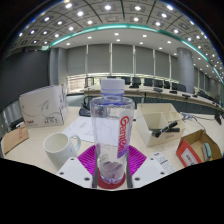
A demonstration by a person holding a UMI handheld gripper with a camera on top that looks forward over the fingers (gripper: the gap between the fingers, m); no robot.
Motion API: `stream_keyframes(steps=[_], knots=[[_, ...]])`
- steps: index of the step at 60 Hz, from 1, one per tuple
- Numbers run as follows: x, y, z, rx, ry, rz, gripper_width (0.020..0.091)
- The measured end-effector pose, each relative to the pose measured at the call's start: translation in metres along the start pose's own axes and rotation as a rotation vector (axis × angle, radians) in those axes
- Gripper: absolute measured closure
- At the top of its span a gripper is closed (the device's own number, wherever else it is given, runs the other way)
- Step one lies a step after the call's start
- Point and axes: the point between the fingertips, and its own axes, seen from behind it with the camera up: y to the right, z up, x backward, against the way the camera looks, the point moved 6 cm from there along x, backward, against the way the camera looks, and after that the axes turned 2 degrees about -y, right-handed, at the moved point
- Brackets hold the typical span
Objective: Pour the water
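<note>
A clear plastic water bottle (111, 120) with a white cap and red lettering stands upright between my fingers. My gripper (111, 166) is shut on its lower part, with a magenta pad (88, 160) pressing on each side. The bottle's base sits low between the fingers. A white mug (60, 148) stands on the table (35, 150) just left of the bottle, with its handle towards the bottle. I cannot see the water level in the bottle.
A cardboard box with white printing (42, 104) sits at the back left. An open white box (160, 122) holding dark items is at the right, with an orange carton (199, 150) nearer. Office desks and windows lie beyond.
</note>
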Motion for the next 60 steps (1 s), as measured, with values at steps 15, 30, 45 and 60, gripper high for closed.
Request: stream_keyframes(steps=[15,30,45,60], knots=[[0.009,-0.003,-0.017,-0.048,-0.116,-0.01,0.0256],[0.086,-0.018,0.004,-0.037,-0.211,-0.135,0.0248],[0.208,-0.09,0.025,-0.015,-0.29,-0.236,0.0242],[0.288,-0.159,0.026,-0.008,-0.315,-0.267,0.0245]])
